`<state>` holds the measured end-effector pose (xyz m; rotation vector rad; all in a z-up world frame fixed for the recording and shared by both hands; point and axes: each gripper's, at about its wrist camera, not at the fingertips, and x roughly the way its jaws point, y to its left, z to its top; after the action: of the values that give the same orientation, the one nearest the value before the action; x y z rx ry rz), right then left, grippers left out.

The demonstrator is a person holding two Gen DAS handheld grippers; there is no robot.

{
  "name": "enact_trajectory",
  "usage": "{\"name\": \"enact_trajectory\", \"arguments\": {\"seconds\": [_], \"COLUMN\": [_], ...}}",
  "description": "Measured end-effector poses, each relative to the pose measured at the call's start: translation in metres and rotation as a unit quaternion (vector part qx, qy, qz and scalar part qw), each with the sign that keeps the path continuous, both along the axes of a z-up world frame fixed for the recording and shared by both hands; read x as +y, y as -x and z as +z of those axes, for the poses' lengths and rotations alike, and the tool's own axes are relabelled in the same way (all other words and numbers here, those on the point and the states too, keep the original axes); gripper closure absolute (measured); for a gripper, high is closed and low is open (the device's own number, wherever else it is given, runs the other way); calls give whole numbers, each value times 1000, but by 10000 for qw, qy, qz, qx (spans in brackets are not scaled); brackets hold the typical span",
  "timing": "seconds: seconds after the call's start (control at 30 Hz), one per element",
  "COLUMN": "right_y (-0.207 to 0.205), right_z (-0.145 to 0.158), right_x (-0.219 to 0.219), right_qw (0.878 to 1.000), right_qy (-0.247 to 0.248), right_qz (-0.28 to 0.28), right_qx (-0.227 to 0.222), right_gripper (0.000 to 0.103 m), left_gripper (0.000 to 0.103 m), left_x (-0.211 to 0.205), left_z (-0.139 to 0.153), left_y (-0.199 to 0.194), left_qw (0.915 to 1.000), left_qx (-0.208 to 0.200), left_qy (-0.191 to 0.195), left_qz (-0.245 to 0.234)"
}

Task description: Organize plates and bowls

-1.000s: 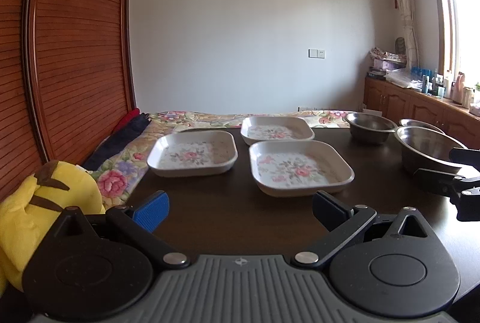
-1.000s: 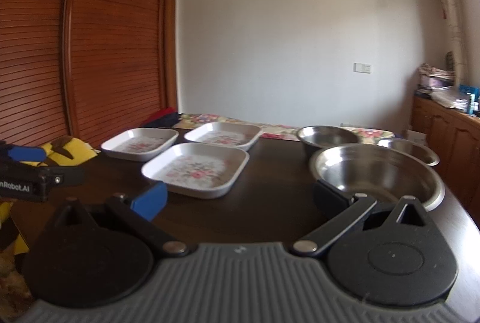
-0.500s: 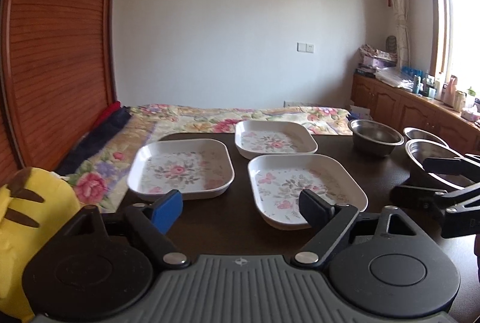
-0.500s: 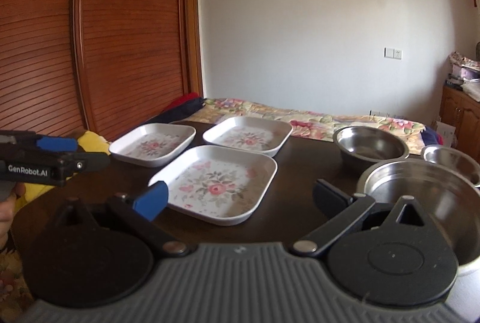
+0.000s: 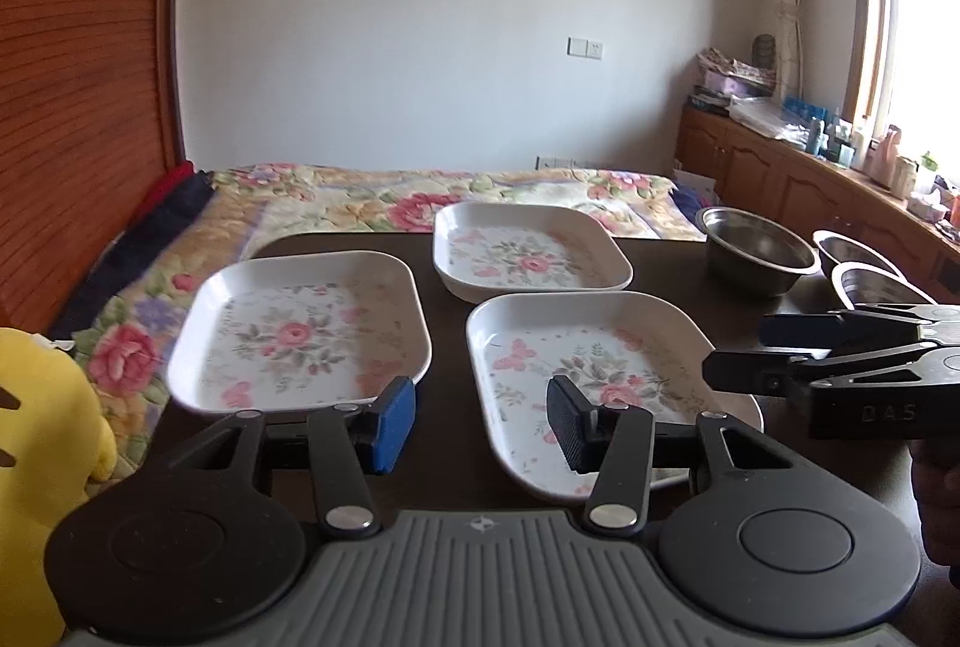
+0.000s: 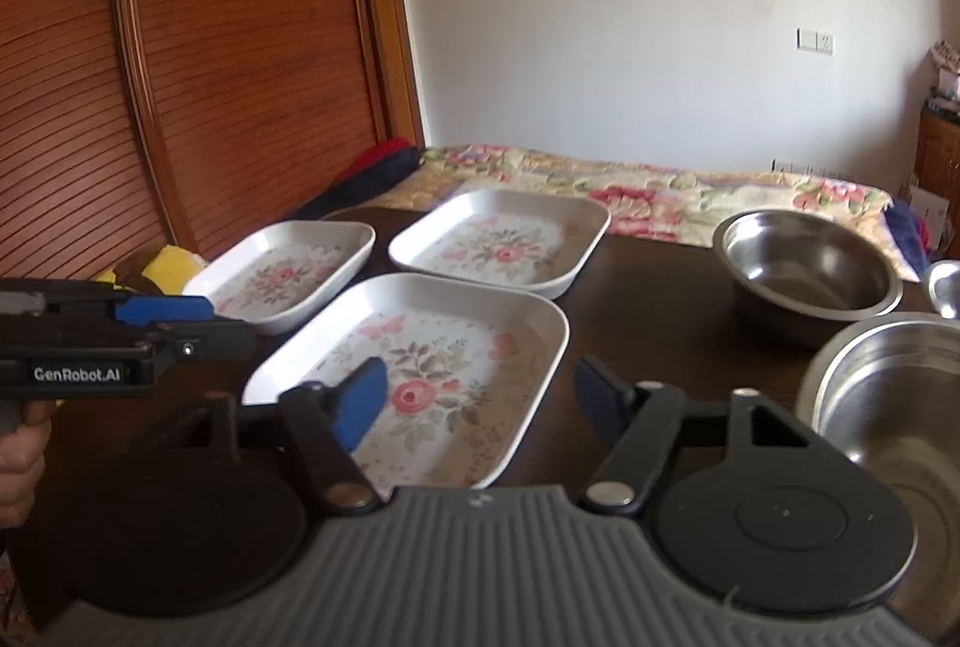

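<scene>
Two open claws, nothing held.
Left gripper [image 5: 483, 428] and right gripper [image 6: 480, 395], jaws apart, hover over the near white square floral plate [image 6: 414, 371] on the dark table [image 6: 648, 311]; likely next: grasp its rim for stacking.

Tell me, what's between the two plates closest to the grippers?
Nothing but bare dark table. The left wrist view shows the left plate and the nearest plate apart, a strip of tabletop between them.

dark table [image 5: 444, 473], floral plates [image 5: 300, 329], steel bowls [image 6: 804, 269]
</scene>
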<state>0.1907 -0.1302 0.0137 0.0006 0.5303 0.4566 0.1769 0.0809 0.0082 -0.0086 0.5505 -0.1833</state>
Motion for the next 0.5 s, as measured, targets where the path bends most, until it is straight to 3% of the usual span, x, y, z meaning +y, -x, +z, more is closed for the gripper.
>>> {"name": "enact_trajectory", "arguments": {"seconds": [0.5], "right_y": [-23], "right_z": [-15], "right_x": [1], "right_qw": [9992], "right_qy": [171], "right_qz": [96], "right_qx": [352], "right_gripper": [51], "left_gripper": [69], "left_x": [-7], "left_z": [-19], "left_y": [-31], "left_qw": [9987], "left_qx": [473], "left_qy": [-24], "left_qz": [-180]}}
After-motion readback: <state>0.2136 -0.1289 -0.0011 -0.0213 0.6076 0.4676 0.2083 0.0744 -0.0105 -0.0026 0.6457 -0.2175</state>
